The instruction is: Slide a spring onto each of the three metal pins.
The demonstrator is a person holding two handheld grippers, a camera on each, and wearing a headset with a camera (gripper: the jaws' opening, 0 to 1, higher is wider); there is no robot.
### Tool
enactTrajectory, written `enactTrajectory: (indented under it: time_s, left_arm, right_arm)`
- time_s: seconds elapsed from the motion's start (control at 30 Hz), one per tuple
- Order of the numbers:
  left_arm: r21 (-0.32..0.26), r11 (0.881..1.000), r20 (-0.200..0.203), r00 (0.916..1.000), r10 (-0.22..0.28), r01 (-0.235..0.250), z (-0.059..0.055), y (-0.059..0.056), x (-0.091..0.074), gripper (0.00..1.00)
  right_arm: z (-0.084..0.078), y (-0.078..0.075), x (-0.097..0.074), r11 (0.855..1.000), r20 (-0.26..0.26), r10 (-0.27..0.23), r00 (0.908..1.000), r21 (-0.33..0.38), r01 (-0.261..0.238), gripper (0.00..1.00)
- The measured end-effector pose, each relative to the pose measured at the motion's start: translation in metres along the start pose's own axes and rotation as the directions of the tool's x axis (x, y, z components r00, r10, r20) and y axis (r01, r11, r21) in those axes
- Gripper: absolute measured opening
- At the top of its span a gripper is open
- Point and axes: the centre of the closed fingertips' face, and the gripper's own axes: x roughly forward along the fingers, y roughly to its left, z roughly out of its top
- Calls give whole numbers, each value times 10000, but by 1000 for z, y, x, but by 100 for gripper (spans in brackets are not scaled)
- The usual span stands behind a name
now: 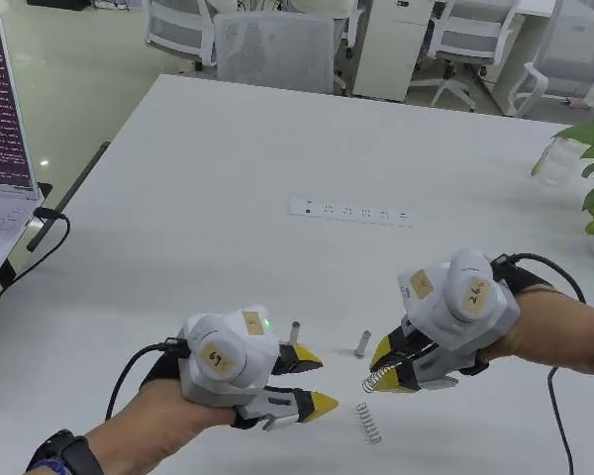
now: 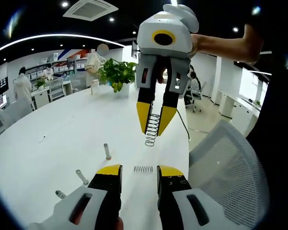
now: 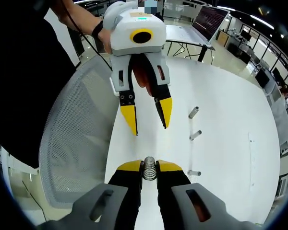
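Bright, even light comes from round ceiling lamps (image 2: pixel 65 4); the matte white counter (image 1: pixel 228 168) carries only faint, soft shadows. Both gripper views bulge and bend toward their edges; centres are sharp.

open tabletop (image 1: pixel 228 178) around 3 pins (image 2: pixel 107 151), loose spring (image 1: pixel 368 423)
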Motion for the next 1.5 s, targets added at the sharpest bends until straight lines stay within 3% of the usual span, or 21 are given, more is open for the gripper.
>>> enactTrajectory:
  time_s: [0.67, 1.5]
  left_arm:
    - [-747, 9907, -328, 9932, 1117, -1138, -33, 26, -33, 34]
    - [-1465, 9551, -618, 9660, 2509, -2574, -61, 59, -82, 47]
  right_arm:
    - [-22, -25, 8, 9954, -290, -427, 9987, 843, 450, 8]
    - [-28, -48, 31, 9938, -645, -343, 9973, 1038, 409, 8]
